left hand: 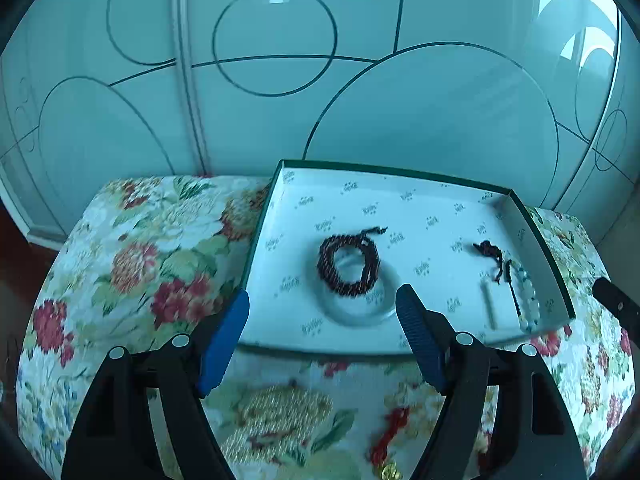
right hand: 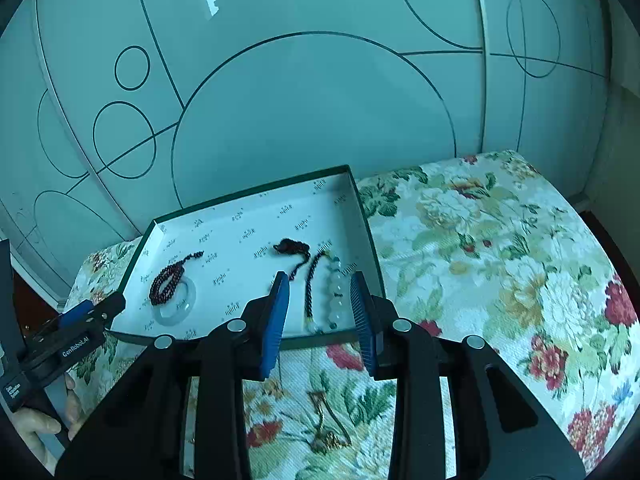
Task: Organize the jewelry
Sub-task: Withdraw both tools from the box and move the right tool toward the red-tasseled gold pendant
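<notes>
A shallow white box with a green rim sits on a floral cloth. In it lie a dark red bead bracelet over a clear bangle, a pale bead string with a dark cord, and a small white bar. My left gripper is open and empty, above the box's near edge before the bracelet. My right gripper is open and empty, fingers either side of the pale bead string. The bracelet and box show in the right wrist view.
The floral cloth covers the table, with more room to the box's right. A red cord with a gold piece and a thin necklace lie on the cloth in front. A frosted glass wardrobe stands behind.
</notes>
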Demonstrator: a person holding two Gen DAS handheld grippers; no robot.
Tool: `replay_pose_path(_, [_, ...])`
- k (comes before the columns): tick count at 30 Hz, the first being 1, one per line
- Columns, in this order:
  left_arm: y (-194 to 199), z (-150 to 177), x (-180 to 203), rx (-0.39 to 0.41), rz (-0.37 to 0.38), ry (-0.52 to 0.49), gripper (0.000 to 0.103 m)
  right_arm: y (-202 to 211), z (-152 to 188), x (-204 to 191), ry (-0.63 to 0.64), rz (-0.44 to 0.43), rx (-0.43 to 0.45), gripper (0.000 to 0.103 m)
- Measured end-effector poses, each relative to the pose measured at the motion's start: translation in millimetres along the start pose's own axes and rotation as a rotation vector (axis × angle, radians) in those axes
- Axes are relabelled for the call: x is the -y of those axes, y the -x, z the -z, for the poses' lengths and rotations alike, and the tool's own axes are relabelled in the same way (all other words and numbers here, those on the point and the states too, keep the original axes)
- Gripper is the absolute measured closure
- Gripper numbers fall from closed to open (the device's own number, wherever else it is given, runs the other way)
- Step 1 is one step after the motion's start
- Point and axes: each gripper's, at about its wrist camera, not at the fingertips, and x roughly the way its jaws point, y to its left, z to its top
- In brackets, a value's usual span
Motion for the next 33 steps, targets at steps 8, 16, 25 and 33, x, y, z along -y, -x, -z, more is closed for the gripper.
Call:
replay_pose_path(8, [18,50,-6,-0.061,-0.008,0.004,0.028,19,49,16,-0.014,0.031,-0.063,0.071])
replay_pose_path(16, [33,86,-17,-0.094,-0.027,0.02,0.028,38,80,20,-0.01,0.047,-0.082,0.071])
replay_pose_path(25, [50,104,-33,-0.093,-0.055,0.035,0.028,49,99,-4,0.043,0.01,-0.094,0.071])
replay_pose_path(33, [56,114,-51,-0.097,-0.085,0.063,0.028,42,111,-35,0.094,-0.033,-0.13,0.071])
